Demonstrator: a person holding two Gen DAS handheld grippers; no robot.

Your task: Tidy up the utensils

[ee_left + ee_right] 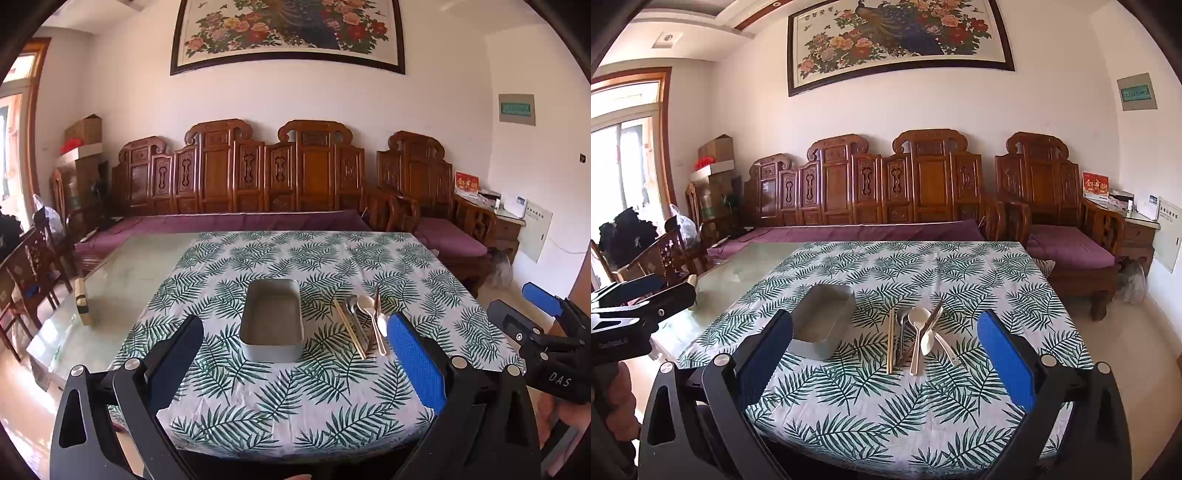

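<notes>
Left gripper (295,354), black with blue ribbed pads, spread wide and holding nothing, hovering above the near edge of the surface (258,406) under a white cloth printed with green fern leaves. Framed between its fingers in the left wrist view: an empty grey rectangular metal tray (272,325) with rounded corners, standing on the cloth, long side running away from the camera. Just to the right of the tray, apart from it, a small heap of utensils: a pair of pale wooden chopsticks (349,328) lying nearest the tray, then a metal spoon (354,314), cream plastic spoons (373,321) and a dark brown stick (376,301) crossing over them.

Right gripper (884,354), same build, likewise released and empty, hanging over the near part of the cloth. From its camera, utensil heap almost centred between the fingers: chopsticks (891,341) on the left, cream spoons (919,332) overlapping on the right. Tray (822,325) off to the left, partly behind the left finger.

Each gripper visible at the edge of the other's view, held by a hand (613,391).

Bare glass of the surface (110,280) beyond the cloth's left edge, with a small tan block (82,301) resting there. Behind, a carved wooden sofa (240,173) with purple cushions.
</notes>
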